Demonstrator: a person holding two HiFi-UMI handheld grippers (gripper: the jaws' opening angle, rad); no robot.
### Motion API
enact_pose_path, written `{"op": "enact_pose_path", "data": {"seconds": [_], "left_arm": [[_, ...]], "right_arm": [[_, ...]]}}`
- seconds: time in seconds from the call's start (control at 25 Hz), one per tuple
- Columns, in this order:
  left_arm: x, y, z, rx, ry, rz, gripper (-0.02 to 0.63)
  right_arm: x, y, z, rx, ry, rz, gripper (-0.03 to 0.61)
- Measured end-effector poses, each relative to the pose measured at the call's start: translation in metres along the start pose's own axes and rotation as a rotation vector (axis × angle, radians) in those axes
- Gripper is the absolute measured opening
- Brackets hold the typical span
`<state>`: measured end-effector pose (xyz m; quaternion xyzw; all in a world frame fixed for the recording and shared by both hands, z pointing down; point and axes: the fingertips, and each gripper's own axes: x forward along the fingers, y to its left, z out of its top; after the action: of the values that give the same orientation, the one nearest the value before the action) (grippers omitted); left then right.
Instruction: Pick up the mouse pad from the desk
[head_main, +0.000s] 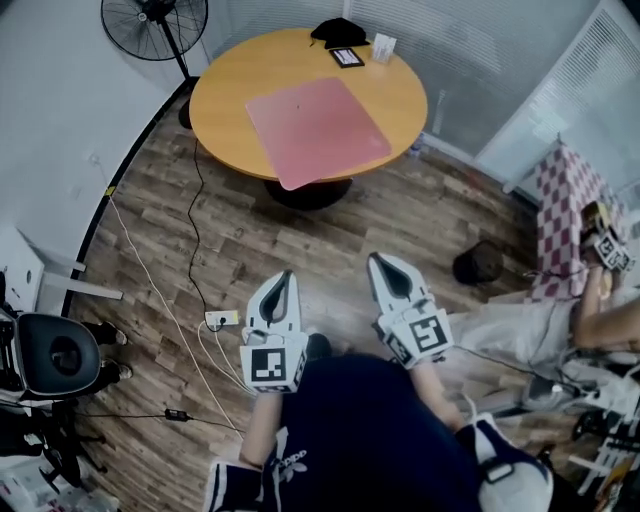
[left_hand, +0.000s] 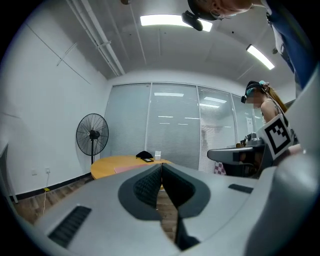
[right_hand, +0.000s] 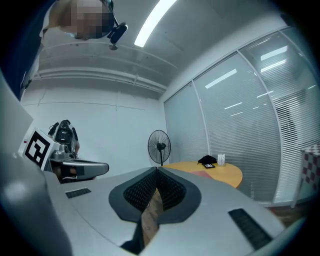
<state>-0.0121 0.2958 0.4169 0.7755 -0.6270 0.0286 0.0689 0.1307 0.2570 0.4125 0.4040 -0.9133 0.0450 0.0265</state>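
The pink mouse pad (head_main: 318, 128) lies flat on the round wooden desk (head_main: 230, 85) at the top of the head view, its near corner reaching the desk's edge. Both grippers hang over the wooden floor, well short of the desk and pointing toward it. My left gripper (head_main: 287, 273) is shut with nothing in it. My right gripper (head_main: 375, 258) is also shut and empty. From the left gripper view the pad (left_hand: 127, 169) shows as a thin pink strip beyond the closed tips (left_hand: 161, 165). The right gripper view has the pad (right_hand: 202, 173) on the desk past its tips (right_hand: 156, 169).
A black bundle (head_main: 338, 32), a dark phone (head_main: 347, 57) and a small white box (head_main: 384, 47) sit at the desk's far side. A standing fan (head_main: 155, 20) is at the desk's left. Cables and a power strip (head_main: 222, 319) lie on the floor; an office chair (head_main: 55, 355) stands left, a black round object (head_main: 478, 263) right.
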Motion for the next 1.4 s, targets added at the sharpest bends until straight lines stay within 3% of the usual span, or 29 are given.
{"op": "enact_pose_path", "data": {"seconds": [0.32, 0.72, 0.88, 1.4], "left_arm": [[0.009, 0.028, -0.009, -0.014, 0.031, 0.002, 0.005], [0.035, 0.053, -0.016, -0.042, 0.062, 0.051, 0.005], [0.065, 0.063, -0.012, -0.013, 0.057, 0.052, 0.005], [0.184, 0.09, 0.022, -0.034, 0.024, 0.098, 0.005]], "right_arm": [[0.015, -0.002, -0.019, 0.015, 0.047, -0.032, 0.003], [0.049, -0.016, -0.028, 0.033, 0.073, -0.008, 0.003], [0.073, -0.036, -0.026, 0.038, 0.071, 0.001, 0.003], [0.162, -0.124, -0.005, 0.031, 0.042, 0.051, 0.004]]}}
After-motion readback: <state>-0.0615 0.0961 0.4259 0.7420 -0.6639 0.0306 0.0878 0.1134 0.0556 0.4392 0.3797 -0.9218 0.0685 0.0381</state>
